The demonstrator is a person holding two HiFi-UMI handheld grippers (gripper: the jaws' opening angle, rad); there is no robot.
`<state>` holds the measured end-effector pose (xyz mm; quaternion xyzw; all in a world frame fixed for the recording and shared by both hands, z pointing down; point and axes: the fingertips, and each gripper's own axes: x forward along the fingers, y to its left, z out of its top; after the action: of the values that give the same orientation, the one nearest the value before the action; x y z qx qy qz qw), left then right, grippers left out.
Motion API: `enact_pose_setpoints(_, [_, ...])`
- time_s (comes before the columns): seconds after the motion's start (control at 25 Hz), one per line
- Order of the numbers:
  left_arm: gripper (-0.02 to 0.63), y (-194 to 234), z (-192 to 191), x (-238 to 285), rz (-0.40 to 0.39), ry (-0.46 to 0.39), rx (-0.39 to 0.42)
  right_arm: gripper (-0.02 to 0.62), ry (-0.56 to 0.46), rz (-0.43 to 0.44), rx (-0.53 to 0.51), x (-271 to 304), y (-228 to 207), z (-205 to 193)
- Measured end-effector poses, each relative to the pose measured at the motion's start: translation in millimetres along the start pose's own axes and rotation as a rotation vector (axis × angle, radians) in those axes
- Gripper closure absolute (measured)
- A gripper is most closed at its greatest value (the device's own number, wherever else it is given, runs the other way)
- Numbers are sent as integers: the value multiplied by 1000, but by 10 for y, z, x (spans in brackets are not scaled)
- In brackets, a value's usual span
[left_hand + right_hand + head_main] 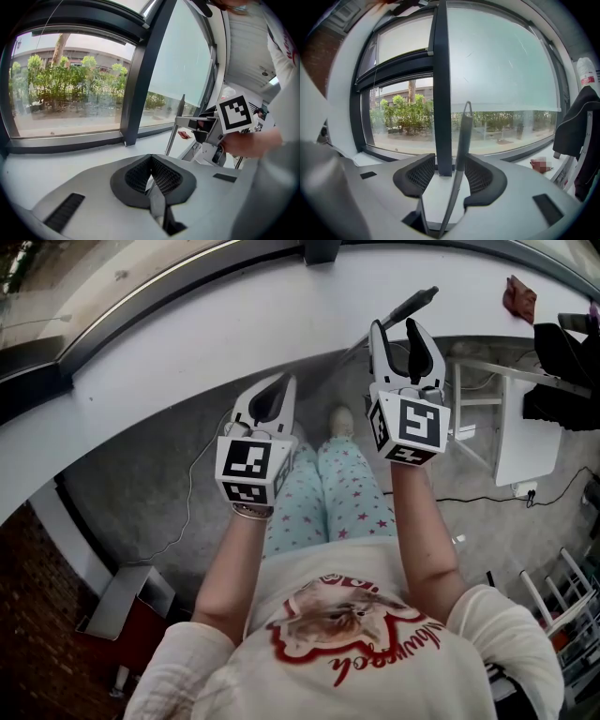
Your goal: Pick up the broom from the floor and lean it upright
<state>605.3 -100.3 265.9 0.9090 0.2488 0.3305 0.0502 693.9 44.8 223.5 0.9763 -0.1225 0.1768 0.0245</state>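
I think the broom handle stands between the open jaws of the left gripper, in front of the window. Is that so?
Not quite: it is the right gripper, not the left. The right gripper view shows the broom handle standing between its open jaws, in front of the window. The left gripper is shut, with nothing between its jaws.

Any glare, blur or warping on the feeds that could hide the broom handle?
Head view: even daylight, sharp, fisheye bends the windowsill. Right gripper view: backlit by the window, broom handle stands out clearly. Left gripper view: dark corners, warped edges.
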Motion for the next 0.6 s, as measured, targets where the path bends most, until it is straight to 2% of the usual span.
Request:
enact_pose_setpoints(0.2, [586, 42, -17, -14, 1, 3, -5, 393, -12, 6, -6, 33, -2, 64])
enact_pose_setpoints(0.44, [586, 75, 9, 11, 1, -3, -4, 388, 13, -70, 35, 34, -330, -98])
enact_pose_setpoints(0.6, [586, 126, 19, 23, 1, -7, -11, 390, -15, -46, -17, -59, -229, 14])
